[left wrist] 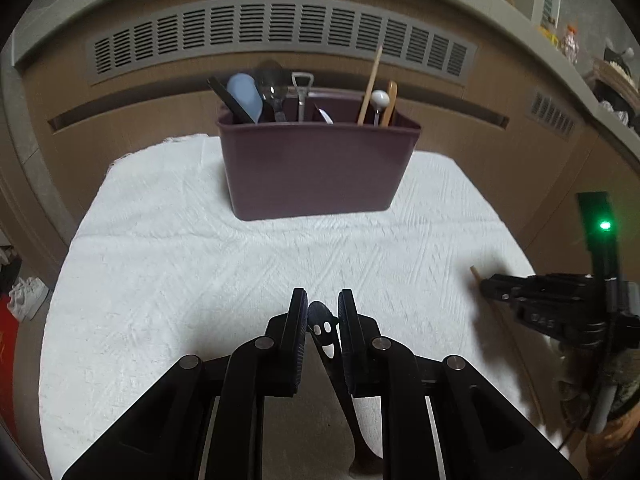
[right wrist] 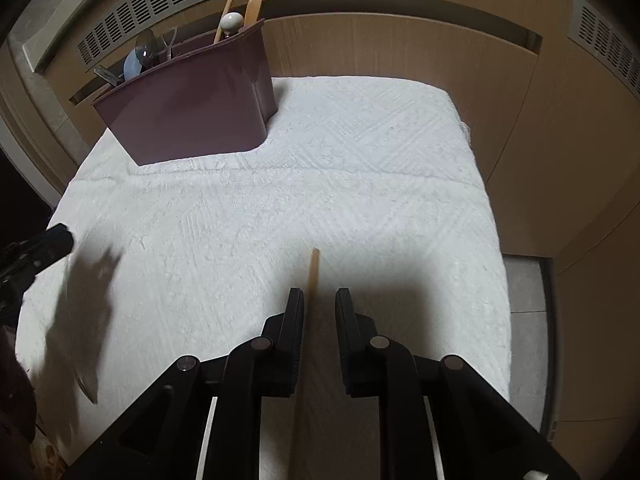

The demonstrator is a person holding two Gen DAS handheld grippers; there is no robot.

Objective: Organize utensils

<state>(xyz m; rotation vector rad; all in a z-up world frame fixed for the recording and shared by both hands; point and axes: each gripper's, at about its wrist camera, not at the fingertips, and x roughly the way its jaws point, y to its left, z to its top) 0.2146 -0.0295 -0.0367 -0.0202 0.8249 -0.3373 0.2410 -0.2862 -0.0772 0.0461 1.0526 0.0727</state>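
A dark maroon utensil holder stands at the far side of a white textured cloth; it shows in the right wrist view too. Several utensils stand in it, among them a wooden chopstick and a pale blue spatula. My left gripper is shut on a black utensil with a smiley-face cutout, held above the cloth. My right gripper has a wooden chopstick between its fingers with a gap on the right side; it also shows in the left wrist view.
A wood-panelled wall with grey vent grilles runs behind the holder. A shelf with small items is at the upper right. The cloth's right edge drops off to a grey floor. Shoes lie at left.
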